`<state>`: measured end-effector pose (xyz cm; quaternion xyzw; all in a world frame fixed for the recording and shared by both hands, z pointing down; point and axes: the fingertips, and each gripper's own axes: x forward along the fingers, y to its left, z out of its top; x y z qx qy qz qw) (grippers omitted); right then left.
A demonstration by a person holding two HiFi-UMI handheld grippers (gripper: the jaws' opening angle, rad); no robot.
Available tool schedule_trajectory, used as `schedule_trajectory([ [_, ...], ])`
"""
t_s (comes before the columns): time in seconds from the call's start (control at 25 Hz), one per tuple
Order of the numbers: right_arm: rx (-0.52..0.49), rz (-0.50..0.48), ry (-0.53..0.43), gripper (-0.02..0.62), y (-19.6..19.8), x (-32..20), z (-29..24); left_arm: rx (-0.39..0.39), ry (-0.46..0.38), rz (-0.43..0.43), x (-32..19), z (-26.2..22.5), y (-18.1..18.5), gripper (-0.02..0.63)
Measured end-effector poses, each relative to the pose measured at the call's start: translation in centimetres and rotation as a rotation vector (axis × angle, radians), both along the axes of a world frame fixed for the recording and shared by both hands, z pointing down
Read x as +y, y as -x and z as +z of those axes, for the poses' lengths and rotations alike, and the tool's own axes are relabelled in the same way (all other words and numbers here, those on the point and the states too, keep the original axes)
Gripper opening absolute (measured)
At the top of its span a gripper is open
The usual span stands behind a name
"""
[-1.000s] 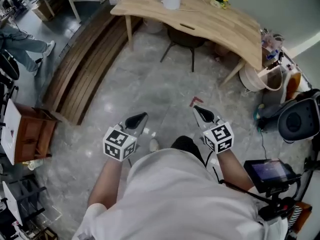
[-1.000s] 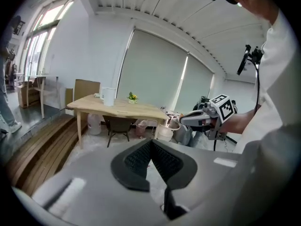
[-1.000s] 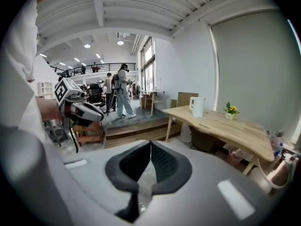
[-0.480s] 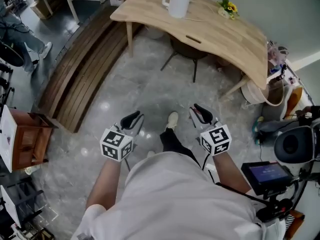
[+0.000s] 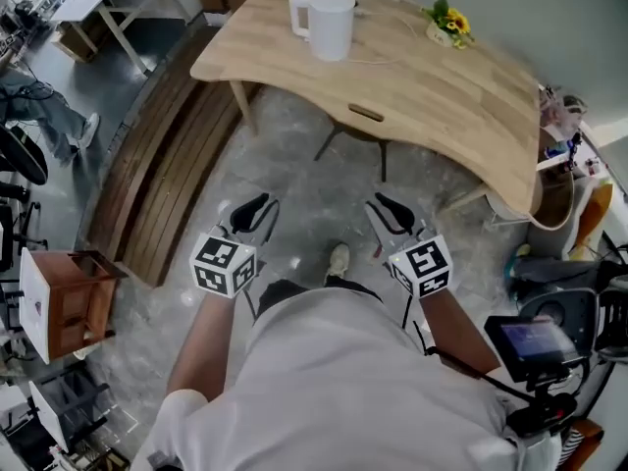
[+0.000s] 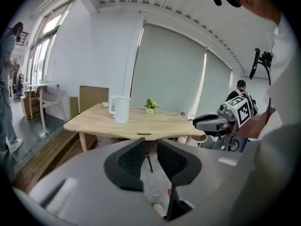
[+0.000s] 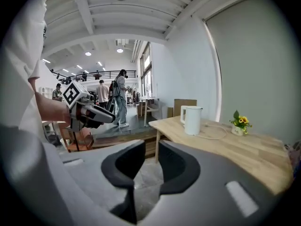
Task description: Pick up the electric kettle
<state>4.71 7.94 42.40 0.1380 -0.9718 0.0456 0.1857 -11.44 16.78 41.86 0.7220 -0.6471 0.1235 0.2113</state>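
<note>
Person in a white short-sleeved shirt (image 5: 343, 381), dark trousers (image 5: 285, 290) and a pale shoe (image 5: 339, 260). The left hand-held gripper (image 5: 253, 214) and right hand-held gripper (image 5: 386, 212) are grey with black ribbed pads, each bearing a white cube (image 5: 224, 264) printed with black square markers.

A pale wooden counter (image 5: 432, 86) stood on a grey stone floor (image 5: 294, 180), beside a strip of dark wooden planks (image 5: 162, 175). Grey blinds (image 6: 169, 74) covered the windows behind it.
</note>
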Motion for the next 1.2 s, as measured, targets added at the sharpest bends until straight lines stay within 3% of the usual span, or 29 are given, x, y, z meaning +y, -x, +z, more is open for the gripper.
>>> schedule_trajectory([
  [0.24, 0.012, 0.05, 0.049, 0.074, -0.8, -6.2, 1.7, -0.008, 0.01, 0.014, -9.0, -0.1, 0.9, 0.089],
  [0.56, 0.055, 0.125, 0.017, 0.074, -1.1, -11.7, 2.4, -0.043, 0.002, 0.028, -17.1, 0.2, 4.1, 0.123],
  [0.92, 0.124, 0.319, 0.052, 0.074, 1.4, -20.0, 3.5, -0.11, 0.013, -0.042, -30.3, 3.5, 16.5, 0.17],
  [1.2, 0.135, 0.451, 0.074, 0.074, 6.2, -26.2, 2.7, -0.164, 0.032, -0.022, -41.8, 5.4, 24.9, 0.203],
])
